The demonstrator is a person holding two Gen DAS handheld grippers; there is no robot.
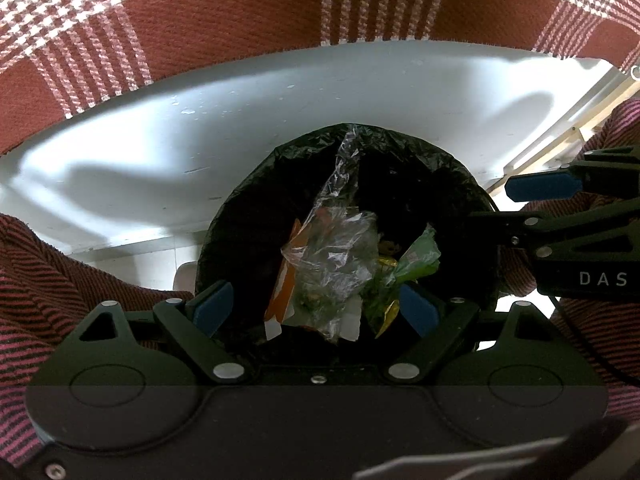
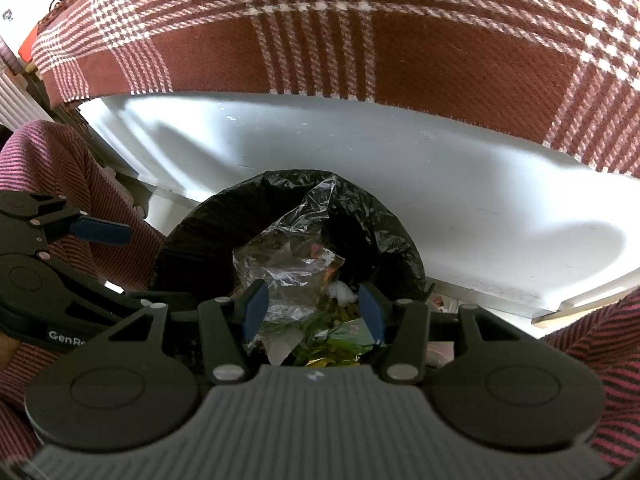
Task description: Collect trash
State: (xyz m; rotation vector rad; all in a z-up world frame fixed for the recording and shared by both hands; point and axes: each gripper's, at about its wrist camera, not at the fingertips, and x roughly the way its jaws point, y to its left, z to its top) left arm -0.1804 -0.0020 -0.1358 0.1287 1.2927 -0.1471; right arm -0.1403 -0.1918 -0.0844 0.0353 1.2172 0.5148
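Below both cameras, a bin lined with a black bag (image 1: 248, 216) holds the trash: a crumpled clear plastic wrapper (image 1: 336, 248), an orange-and-white packet (image 1: 286, 292) at its 9 o'clock, and a green wrapper (image 1: 416, 260) at its 3 o'clock. Left gripper (image 1: 316, 312): jaws spread wide above the bin mouth, nothing between its blue pads (image 1: 214, 310). Right gripper (image 2: 312, 310): jaws apart, empty, hovering over the same wrapper (image 2: 288, 268). A plaid cloth (image 2: 400, 60) lies at 12 o'clock, beyond a white surface (image 1: 240, 120).
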